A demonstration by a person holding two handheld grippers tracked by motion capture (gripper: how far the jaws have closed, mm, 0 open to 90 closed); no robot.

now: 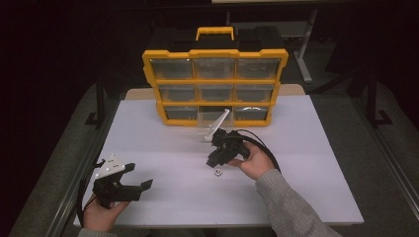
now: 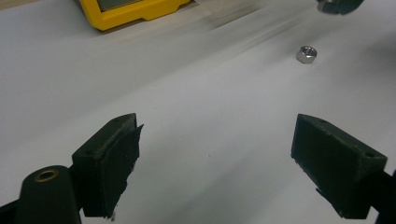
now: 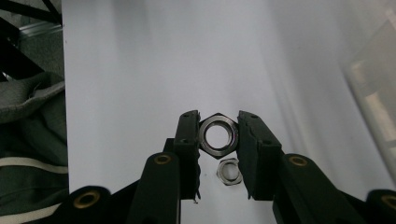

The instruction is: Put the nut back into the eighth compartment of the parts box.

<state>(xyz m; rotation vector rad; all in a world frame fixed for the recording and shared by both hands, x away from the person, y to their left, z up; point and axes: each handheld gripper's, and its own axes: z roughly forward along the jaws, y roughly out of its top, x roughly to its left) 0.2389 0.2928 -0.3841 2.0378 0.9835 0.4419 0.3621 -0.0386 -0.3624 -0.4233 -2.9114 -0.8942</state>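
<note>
We have a nut [image 3: 218,135] clamped flat-to-flat in the right gripper [image 3: 218,140], lifted off the desk [image 1: 163,148] above a second nut [image 3: 229,171]. We judge it best to carry it level and slowly toward the open drawer [image 1: 213,123] of the organizer [image 1: 215,86], keeping the squeeze steady. Our left gripper [image 2: 215,154] rests with jaws wide apart, holding nothing.

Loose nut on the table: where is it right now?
The loose nut lies on the white table just right of centre in the high view, directly below the right gripper, which is shut on a second nut.
</note>
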